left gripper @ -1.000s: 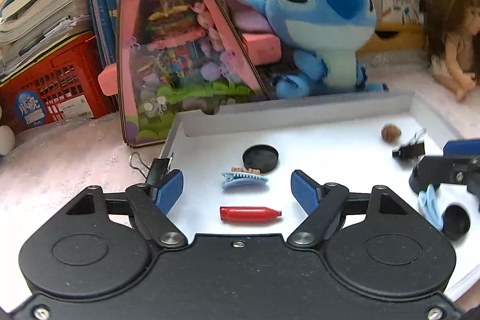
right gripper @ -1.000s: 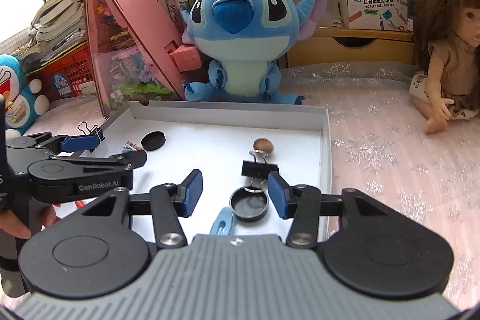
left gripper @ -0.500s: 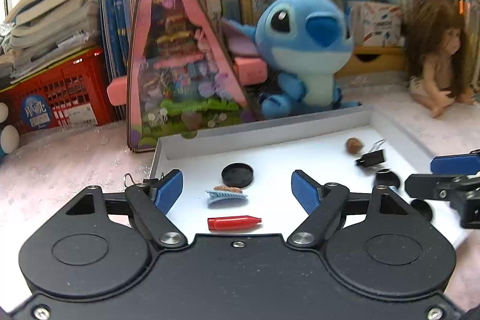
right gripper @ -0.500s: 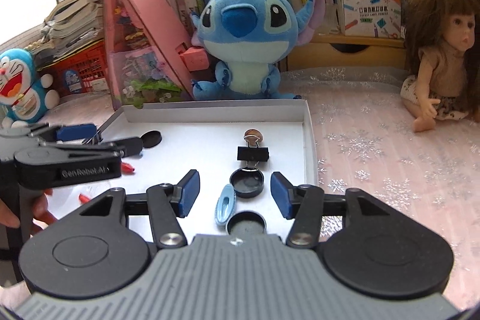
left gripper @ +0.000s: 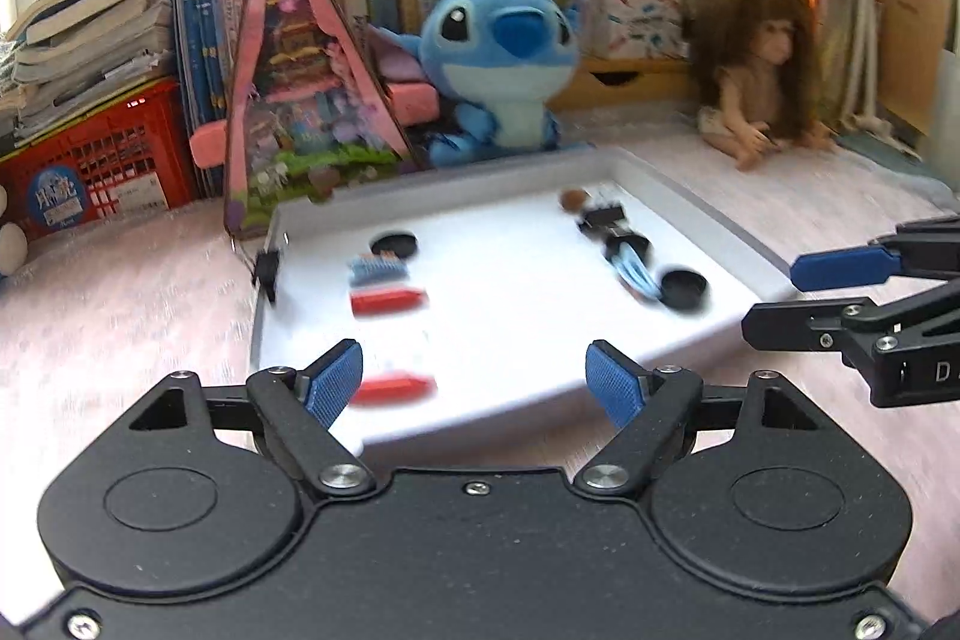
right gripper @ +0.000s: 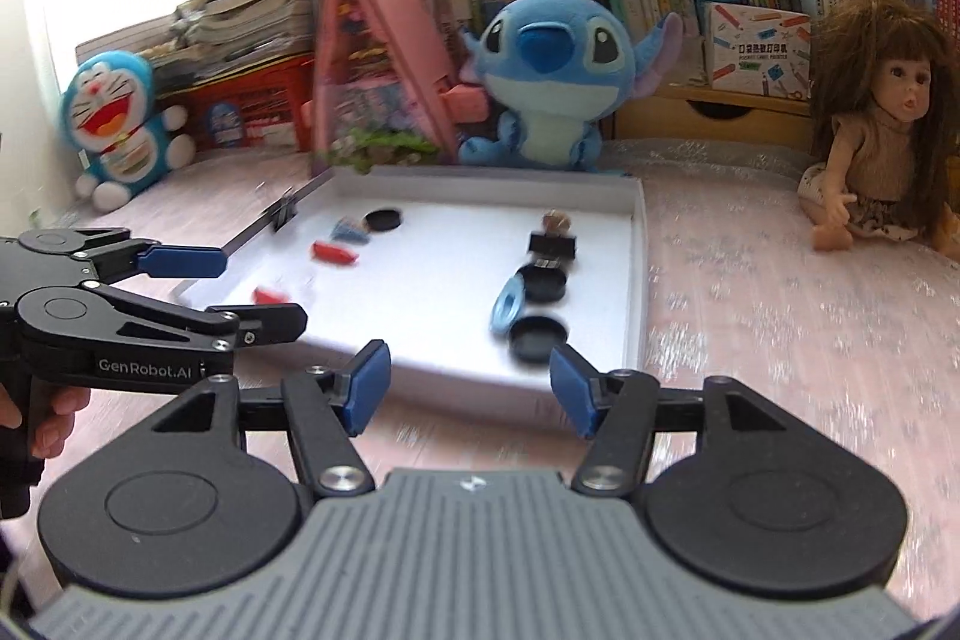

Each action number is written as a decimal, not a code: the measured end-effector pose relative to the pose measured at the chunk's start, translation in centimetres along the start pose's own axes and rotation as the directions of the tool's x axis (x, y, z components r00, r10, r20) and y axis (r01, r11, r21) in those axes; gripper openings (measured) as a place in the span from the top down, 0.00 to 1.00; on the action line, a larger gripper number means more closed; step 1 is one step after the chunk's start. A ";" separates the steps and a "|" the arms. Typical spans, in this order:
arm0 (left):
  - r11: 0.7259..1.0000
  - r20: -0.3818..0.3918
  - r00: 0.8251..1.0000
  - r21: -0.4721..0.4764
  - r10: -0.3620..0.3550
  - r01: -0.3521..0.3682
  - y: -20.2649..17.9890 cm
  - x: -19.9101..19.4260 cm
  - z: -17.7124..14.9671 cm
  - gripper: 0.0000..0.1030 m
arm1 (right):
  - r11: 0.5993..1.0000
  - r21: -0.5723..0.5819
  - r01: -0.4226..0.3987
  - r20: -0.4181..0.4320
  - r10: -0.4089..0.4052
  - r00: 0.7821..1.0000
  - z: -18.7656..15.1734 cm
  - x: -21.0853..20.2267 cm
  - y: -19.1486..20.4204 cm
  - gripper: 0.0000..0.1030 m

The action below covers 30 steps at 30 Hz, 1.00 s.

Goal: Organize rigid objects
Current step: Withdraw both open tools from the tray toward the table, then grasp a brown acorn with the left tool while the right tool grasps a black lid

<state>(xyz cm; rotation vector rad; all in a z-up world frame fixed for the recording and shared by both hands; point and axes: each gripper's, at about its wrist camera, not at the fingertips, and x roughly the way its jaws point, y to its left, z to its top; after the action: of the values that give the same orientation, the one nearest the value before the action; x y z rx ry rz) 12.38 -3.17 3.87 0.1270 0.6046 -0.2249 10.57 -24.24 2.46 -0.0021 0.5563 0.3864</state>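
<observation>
- Left wrist view: the left claw (left gripper: 474,379) stands apart and empty at the near edge of the shallow white cardboard tray (left gripper: 708,214). Inside lie two small red plastic tubes (left gripper: 389,300), a blue toothed hair clip (left gripper: 378,268) and a flat black round lid (left gripper: 393,242); all look light, stiff and slippery, best pinched across their narrow sides.
- Right wrist view: the right claw (right gripper: 470,388), its jaws just opening with nothing between them, hovers at the tray's near right corner. Two more black lids (right gripper: 537,334), a pale blue ring (right gripper: 507,303) and a black binder clip (right gripper: 553,244) line the right edge, crowded together. The blue plush toy (right gripper: 549,82) and long-haired doll (right gripper: 876,124) sit well clear.
</observation>
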 end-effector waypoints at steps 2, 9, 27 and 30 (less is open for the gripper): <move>1.000 -0.013 1.000 -0.006 -0.014 0.014 -0.4 -1.1 -1.0 0.22 | 1.000 -0.007 -0.008 -0.003 0.008 1.000 -0.8 -0.9 0.4 0.30; 0.998 -0.035 0.998 -0.010 -0.061 0.060 -1.6 -4.6 -4.5 0.22 | 0.998 -0.011 -0.063 -0.007 0.063 0.998 -3.4 -3.8 1.0 0.28; 0.986 -0.056 0.984 -0.030 -0.168 0.167 -2.4 -8.7 -9.6 0.28 | 0.957 0.037 -0.287 -0.079 0.289 0.954 -8.3 -6.2 2.2 0.46; 0.982 -0.061 0.980 -0.036 -0.189 0.187 -2.5 -8.8 -9.6 0.32 | 0.956 0.035 -0.292 -0.085 0.294 0.952 -8.3 -5.8 2.6 0.53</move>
<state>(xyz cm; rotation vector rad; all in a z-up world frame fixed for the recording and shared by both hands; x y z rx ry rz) -0.55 -2.30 0.94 0.0475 0.6845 -0.3961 0.88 -24.78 -1.41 0.0853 0.6517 0.6727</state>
